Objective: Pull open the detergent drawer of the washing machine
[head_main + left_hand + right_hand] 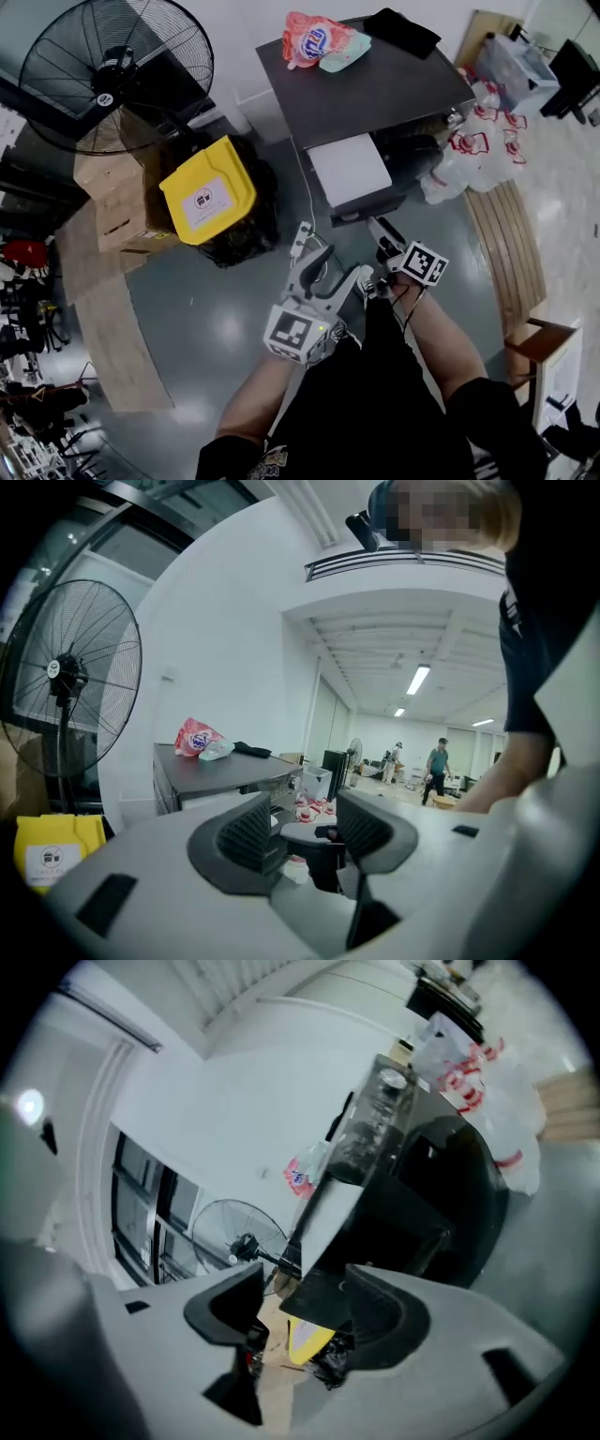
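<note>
The washing machine [375, 94] has a dark top and stands at the upper middle of the head view. Its detergent drawer [349, 164] is pulled out toward me, showing a white tray and a dark front [367, 208]. My right gripper [382, 236] sits just short of that front. In the right gripper view the dark front [319, 1299] lies beyond the gap of the right gripper [305, 1312], and the pads do not clamp it. My left gripper [339, 267] hovers lower left of the drawer. The left gripper [305, 832] stands open and holds nothing.
A yellow-lidded bin [208, 192] and cardboard boxes [112, 202] stand left of the machine, with a big floor fan [117, 70] behind them. Plastic bags [469, 155] and a wooden bench [511, 244] lie to the right. A red-and-white pouch [314, 39] and black cloth [401, 30] rest on the machine's top.
</note>
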`<state>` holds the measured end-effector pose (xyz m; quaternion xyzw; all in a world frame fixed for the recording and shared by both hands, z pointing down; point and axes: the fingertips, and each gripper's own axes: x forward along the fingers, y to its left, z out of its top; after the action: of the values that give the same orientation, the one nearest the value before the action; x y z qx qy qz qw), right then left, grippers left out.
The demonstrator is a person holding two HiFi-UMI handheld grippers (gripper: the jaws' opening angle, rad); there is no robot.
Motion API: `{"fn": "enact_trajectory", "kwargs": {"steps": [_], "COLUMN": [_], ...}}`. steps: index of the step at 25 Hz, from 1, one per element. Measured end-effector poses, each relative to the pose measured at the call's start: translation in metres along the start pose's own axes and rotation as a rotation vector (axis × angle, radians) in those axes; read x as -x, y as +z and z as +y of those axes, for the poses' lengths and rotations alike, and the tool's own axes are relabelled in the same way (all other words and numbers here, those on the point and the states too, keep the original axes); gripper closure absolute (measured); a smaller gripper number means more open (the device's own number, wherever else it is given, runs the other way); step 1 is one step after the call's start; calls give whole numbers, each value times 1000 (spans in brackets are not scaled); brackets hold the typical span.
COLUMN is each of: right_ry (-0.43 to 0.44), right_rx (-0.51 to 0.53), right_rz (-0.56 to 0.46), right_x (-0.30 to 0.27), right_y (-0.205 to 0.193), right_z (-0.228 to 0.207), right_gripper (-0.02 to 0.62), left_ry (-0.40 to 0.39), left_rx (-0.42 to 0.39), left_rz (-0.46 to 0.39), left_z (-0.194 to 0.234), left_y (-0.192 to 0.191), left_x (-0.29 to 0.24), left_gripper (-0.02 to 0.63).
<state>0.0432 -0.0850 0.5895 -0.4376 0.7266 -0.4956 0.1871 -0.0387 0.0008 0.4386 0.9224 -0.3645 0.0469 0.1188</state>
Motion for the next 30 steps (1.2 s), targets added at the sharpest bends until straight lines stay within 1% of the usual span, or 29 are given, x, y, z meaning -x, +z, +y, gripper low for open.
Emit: {"fn": "enact_trajectory", "kwargs": {"steps": [1,3,4,6,8,10,12,14,16,22,25,28,30], "right_ry": [0,-26,-37,-31,-12,9,34,64,96,168,209,242,265], "right_rx": [92,282,372,528,658,770,855,918,967,1100,1117,1097,1090], "right_rz": [5,20,28,36,39,38,32,29,26,39,60,68,69], "right_x": [6,19,26,40,55,69,82,95,107,140,161,181,193], "right_y": [4,11,13,16,16,17,20,23,25,32,39,53,63], "right_z": [12,35,49,81,112,140,166,187,203,218,212,202,198], "right_gripper": [370,502,593,597,598,598,598,598,598,597,597,597,597], "left_ry": [-7,-30,-41,-53,-57,-67,-82,-84,-71,13,72,134,168], "left_rx": [1,5,10,19,22,27,30,26,13,-36,-47,-61,-53], "left_rz": [-9,-27,-33,-40,-44,-51,-59,-66,-71,-77,-70,-64,-60], "left_z": [-3,-8,-10,-13,-17,-23,-30,-39,-45,-72,-93,-111,-124], "left_y": [2,3,4,6,8,12,17,21,24,31,29,25,25], "left_x": [3,9,11,18,24,29,32,34,33,22,12,2,-2], "left_gripper": [402,432,446,475,514,550,566,579,584,589,589,588,588]}}
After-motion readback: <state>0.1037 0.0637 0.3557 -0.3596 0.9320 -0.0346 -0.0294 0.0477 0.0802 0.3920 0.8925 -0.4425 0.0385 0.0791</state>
